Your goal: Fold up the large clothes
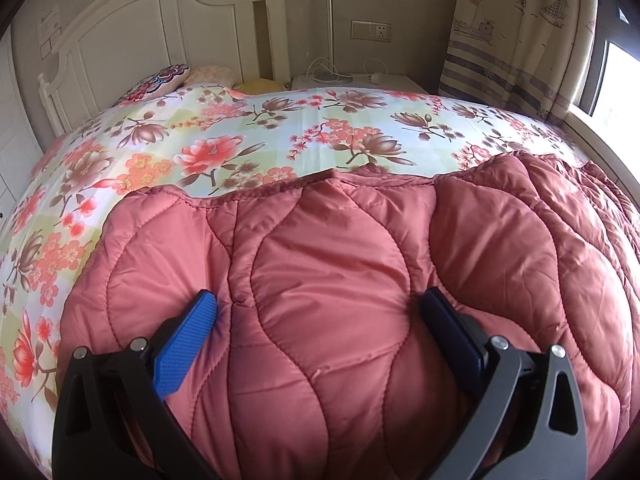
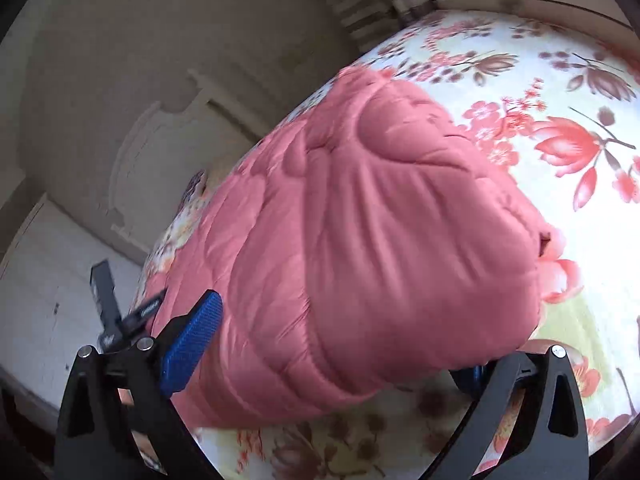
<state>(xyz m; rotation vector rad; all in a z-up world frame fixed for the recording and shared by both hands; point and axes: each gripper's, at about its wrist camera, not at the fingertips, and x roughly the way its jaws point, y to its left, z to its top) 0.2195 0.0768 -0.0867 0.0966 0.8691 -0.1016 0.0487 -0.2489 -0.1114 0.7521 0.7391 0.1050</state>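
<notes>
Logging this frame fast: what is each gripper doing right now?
Left gripper: open, fingers spread wide over the pink quilted coat, gripping nothing.
Right gripper: open, fingers straddling a bunched part of the coat, not clamped.

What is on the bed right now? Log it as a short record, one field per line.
surface: bed with a flowered sheet
garment: pink quilted coat, lying on the sheet
left gripper: open, fingers wide apart over the coat
right gripper: open, a bunched end of the coat between its fingers
beyond the bed: white headboard, pillows, nightstand, curtain
fold state: cannot tell
</notes>
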